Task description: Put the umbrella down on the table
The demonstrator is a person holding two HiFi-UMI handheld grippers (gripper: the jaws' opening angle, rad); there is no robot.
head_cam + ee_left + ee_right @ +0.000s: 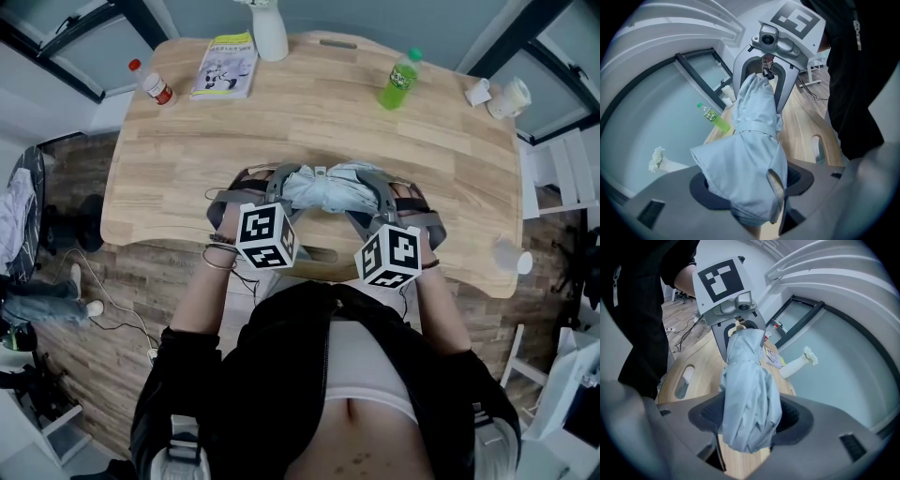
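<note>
Left gripper (750, 187) and right gripper (750, 420) each clamp one end of a folded pale-blue fabric umbrella (330, 187), held crosswise between them.
Beneath both grippers spreads the light wooden table (319, 122), its near edge just under them. The umbrella's long axis runs straight from one gripper to the other, parallel to that edge. Each pair of jaws stands wide, packed with bunched fabric, so neither hand is nearer and both carry it. Setting it down looks to need both sinking together; whether the fabric already touches the wood I cannot tell. Well beyond the right gripper stands a green plastic bottle (400, 81). Beyond the left lie a printed magazine (226, 66) and a white vase (270, 33).
</note>
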